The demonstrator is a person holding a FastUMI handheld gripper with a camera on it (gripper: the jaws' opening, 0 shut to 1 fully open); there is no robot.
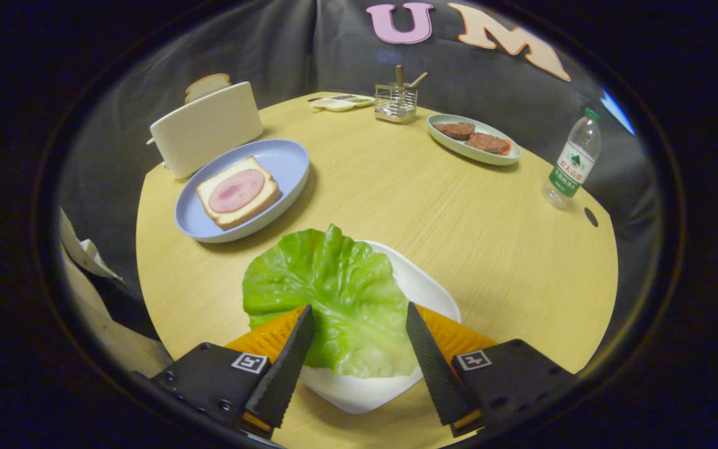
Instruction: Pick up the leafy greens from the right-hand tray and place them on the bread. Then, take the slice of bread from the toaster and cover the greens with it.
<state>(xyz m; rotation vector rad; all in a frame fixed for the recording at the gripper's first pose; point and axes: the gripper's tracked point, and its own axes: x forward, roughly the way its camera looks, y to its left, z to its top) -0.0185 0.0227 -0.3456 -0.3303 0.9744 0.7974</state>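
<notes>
The leafy greens [334,299], a single broad green leaf, lie on a white tray [434,290] at the near side of the round wooden table [396,206]. The leaf overhangs the tray's far left rim and covers most of its surface. The gripper [359,362] is positioned directly over the tray with its fingers [284,368] spread apart: one ridged fingertip sits over the leaf's left portion, the other at its right edge. The leaf occupies the gap between them. No clamping contact on the leaf is visible.

Beyond the greens, to the left, a blue plate [284,162] holds a slice of bread [237,193] topped with a round pink slice of ham [236,190]. Just behind the plate stands a white toaster [206,128] with a second bread slice [207,85] protruding from its slot. Further back, a wire utensil holder [396,101] stands beside a small white dish [341,103]. To the right, a pale green plate [502,159] carries two brown patties [471,136]. A water bottle [572,161] stands near the table's right edge.
</notes>
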